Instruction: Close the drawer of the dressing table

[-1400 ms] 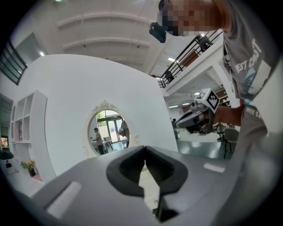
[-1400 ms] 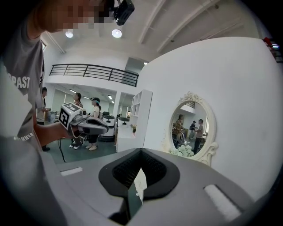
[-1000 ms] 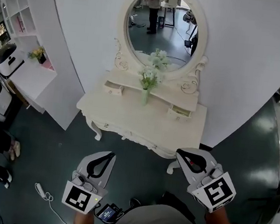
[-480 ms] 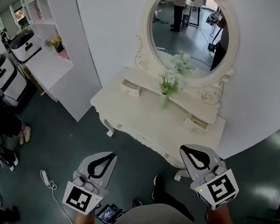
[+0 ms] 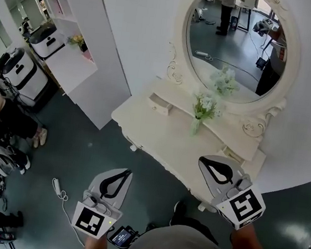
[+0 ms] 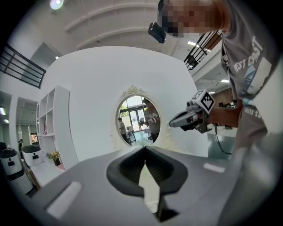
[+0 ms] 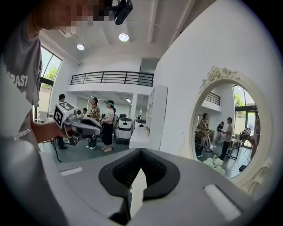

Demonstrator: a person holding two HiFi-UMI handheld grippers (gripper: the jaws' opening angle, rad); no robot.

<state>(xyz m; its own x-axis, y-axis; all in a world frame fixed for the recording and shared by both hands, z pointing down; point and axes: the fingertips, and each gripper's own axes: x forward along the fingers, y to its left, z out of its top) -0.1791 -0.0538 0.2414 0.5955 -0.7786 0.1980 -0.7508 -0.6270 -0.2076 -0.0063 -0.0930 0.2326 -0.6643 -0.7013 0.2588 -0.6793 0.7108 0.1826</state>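
The cream dressing table [image 5: 160, 133] stands ahead of me under an oval mirror [image 5: 240, 41]. Its small left drawer [image 5: 160, 104] sticks out a little from the raised shelf. The matching right drawer [image 5: 229, 153] peeks out just behind my right gripper. A vase of white flowers [image 5: 201, 111] stands between the two drawers. My right gripper [image 5: 202, 159] hovers over the table's front right edge, shut and empty; in its own view [image 7: 140, 150] the tips meet. My left gripper [image 5: 128, 171] hangs over the floor short of the table, shut on nothing [image 6: 144, 148].
A white shelf unit [image 5: 69, 50] stands to the table's left against the wall. People and white machines [image 5: 16, 72] crowd the far left. On the dark floor by my left gripper lies a white power strip with its cable [image 5: 59, 188].
The table has come nearer and shifted right in the head view. Both grippers moved toward it, staying shut. The right gripper now overlaps the table's front edge.
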